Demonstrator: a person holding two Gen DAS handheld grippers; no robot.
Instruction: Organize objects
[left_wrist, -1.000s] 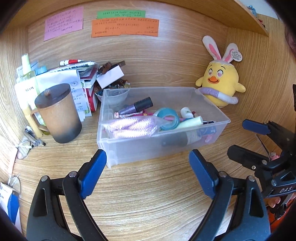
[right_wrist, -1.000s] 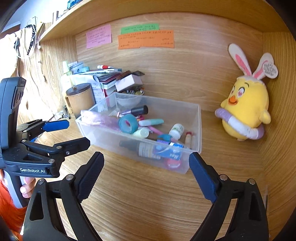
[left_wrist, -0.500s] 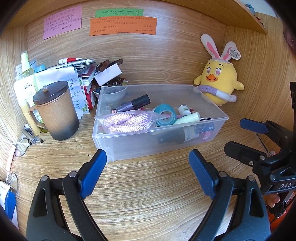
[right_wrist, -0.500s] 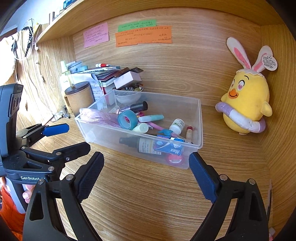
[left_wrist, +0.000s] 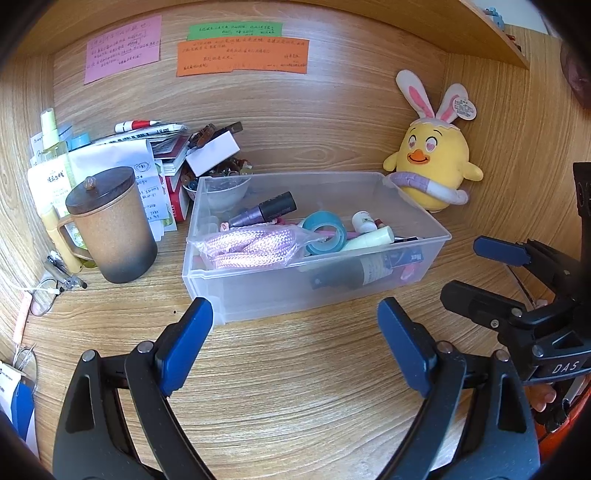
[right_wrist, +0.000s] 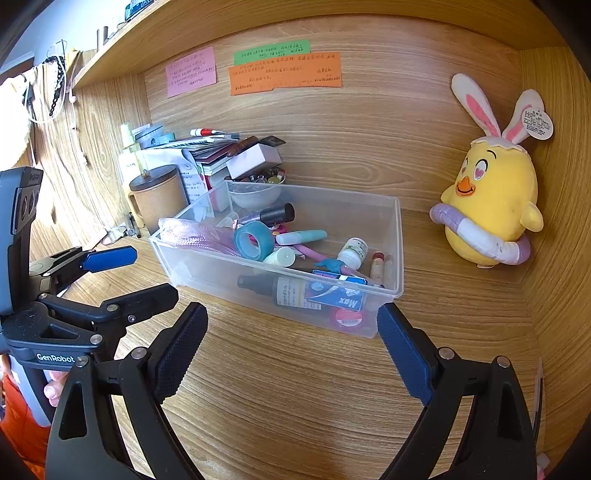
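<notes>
A clear plastic bin (left_wrist: 424, 218) stands on the wooden desk, also in the right wrist view (right_wrist: 397, 236). It holds a pink rope (left_wrist: 251, 245), blue tape roll (left_wrist: 325, 230), dark spray bottle (right_wrist: 291, 293), small white bottle (right_wrist: 352, 251) and several tubes. My left gripper (left_wrist: 295, 345) is open and empty, just in front of the bin. My right gripper (right_wrist: 291, 345) is open and empty, near the bin's front right corner. Each gripper shows in the other's view, the right (left_wrist: 491, 273) and the left (right_wrist: 129, 277).
A brown lidded mug (left_wrist: 110, 225) stands left of the bin, before a stack of papers and books (left_wrist: 147, 155). A yellow bunny-eared plush (left_wrist: 434, 173) sits back right against the wall. Glasses (left_wrist: 48, 291) lie at the left. A shelf runs overhead.
Both grippers drew back slightly from the bin and stayed open. The bin and its contents did not move.
</notes>
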